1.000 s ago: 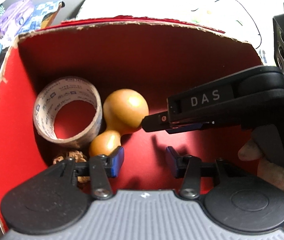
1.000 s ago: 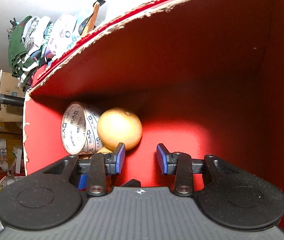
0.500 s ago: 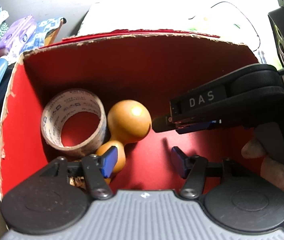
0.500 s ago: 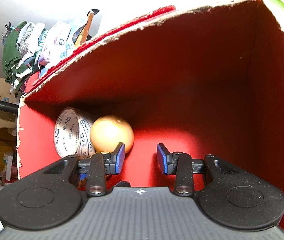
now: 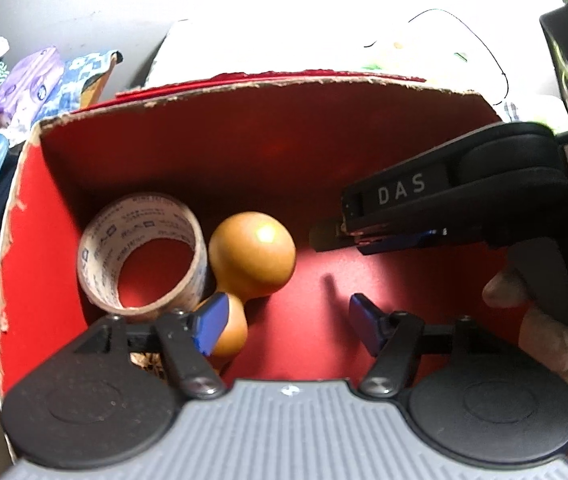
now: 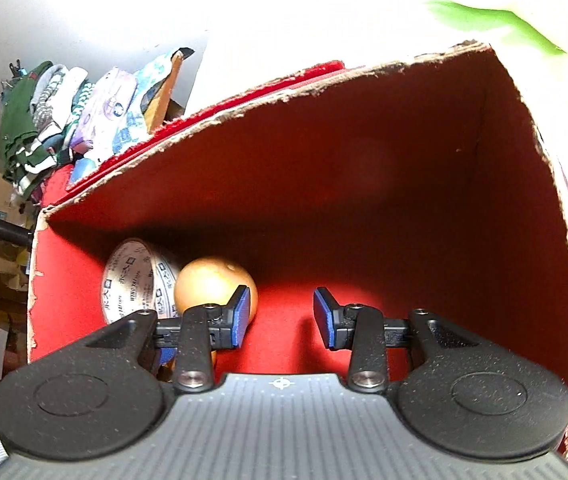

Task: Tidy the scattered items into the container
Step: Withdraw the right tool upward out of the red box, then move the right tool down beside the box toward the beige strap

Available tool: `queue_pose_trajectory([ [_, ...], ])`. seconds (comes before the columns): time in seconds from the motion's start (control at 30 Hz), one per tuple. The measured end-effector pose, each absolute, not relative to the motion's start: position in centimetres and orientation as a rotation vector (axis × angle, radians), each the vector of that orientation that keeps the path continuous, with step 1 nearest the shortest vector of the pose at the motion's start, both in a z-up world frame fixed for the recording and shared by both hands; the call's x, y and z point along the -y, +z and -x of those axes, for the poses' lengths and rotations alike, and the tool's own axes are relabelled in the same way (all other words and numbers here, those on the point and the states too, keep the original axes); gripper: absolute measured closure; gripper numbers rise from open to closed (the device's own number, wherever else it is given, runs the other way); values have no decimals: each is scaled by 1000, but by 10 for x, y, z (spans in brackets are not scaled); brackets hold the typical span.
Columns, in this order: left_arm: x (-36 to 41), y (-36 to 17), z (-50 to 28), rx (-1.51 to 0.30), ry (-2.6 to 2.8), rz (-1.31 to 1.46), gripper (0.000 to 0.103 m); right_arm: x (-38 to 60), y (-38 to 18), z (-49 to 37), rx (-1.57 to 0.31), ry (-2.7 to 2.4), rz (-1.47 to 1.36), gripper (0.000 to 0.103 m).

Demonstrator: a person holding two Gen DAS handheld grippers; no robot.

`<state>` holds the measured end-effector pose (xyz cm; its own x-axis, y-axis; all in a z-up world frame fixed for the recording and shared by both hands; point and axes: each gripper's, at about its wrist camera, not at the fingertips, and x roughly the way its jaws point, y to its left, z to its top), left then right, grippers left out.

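A red cardboard box (image 5: 243,92) holds a roll of printed tape (image 5: 139,256) and, leaning against it, a tan wooden gourd (image 5: 251,260). My left gripper (image 5: 288,322) hangs over the box floor. Its jaws are opening with only red floor between them, and the gourd's small bulb (image 5: 231,332) lies just behind the left pad. My right gripper (image 5: 324,238) reaches in from the right, its tip a short gap from the gourd's big bulb. In the right wrist view the right gripper (image 6: 281,316) stands open and empty, with the gourd (image 6: 211,284) and tape (image 6: 131,280) to its left.
A brown knobbly item (image 5: 143,360) sits in the box's near left corner, partly hidden. A person's fingers (image 5: 544,340) hold the right gripper's handle. Stacked fabric and packets (image 5: 23,92) lie beyond the box's left side. The box's right half (image 6: 424,280) is bare floor.
The left jaws have spread wider. The right gripper's tip, which touched the gourd's big bulb, now stands a little off it to the right. Both views sit slightly higher over the box.
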<state>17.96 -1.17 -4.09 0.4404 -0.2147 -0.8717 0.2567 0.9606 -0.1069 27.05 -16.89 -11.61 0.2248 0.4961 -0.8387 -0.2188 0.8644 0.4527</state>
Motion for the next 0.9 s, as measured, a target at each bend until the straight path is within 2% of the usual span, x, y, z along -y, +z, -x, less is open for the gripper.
queue_pose_trajectory([
  [0.07,15,-42,-179,-1070,-285,-77,31,169,-114,-269,-1227,500,-262,65],
  [0.6,17,-38,-171,-1045,-352,-95,30,178,-94,-250,-1012,375,-247,65],
  [0.9,16,-35,-168,-1027,-392,-90,29,192,-78,-218,-928,303,-235,59],
])
